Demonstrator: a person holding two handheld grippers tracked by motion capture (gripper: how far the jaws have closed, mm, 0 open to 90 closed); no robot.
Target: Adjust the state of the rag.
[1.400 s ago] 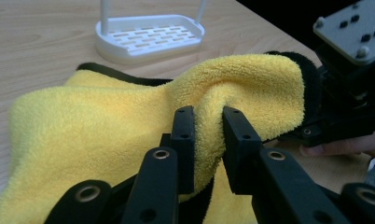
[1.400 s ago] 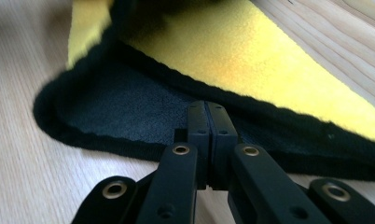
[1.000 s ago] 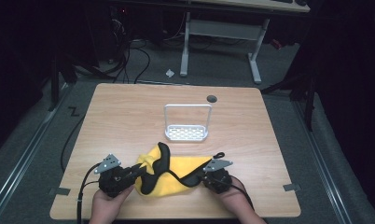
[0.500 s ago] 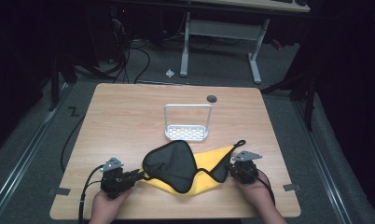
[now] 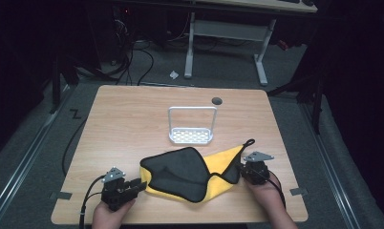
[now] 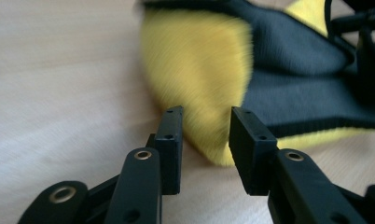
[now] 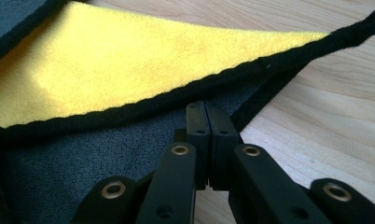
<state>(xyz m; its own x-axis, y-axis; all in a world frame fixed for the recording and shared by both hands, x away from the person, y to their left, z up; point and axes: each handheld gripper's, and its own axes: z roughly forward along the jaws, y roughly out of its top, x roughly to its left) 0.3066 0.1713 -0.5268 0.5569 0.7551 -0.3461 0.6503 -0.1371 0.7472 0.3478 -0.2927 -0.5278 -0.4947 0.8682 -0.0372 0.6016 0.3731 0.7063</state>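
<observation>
A yellow cloth with a dark grey side and black trim (image 5: 190, 174) lies spread across the near part of the wooden table (image 5: 128, 119). My left gripper (image 5: 140, 185) rests low at the cloth's left corner. Its jaws have just been opening and now stand apart (image 6: 205, 116), with the yellow corner (image 6: 199, 70) lying just ahead of them, not pressed by the pads. My right gripper (image 5: 241, 171) is at the cloth's right corner, below a black loop. Its jaws (image 7: 205, 109) are shut on the dark edge of the cloth (image 7: 129, 60).
A small white wire rack with a tall handle (image 5: 191, 129) stands mid-table, just beyond the cloth. A dark round hole (image 5: 217, 100) sits behind it. Bare wood lies to the left and far side. Tape marks sit at the front corners.
The right gripper drew the cloth's corner to the right, so the bunched cloth now lies stretched out flat. The left jaws have parted and let go of the left corner.
</observation>
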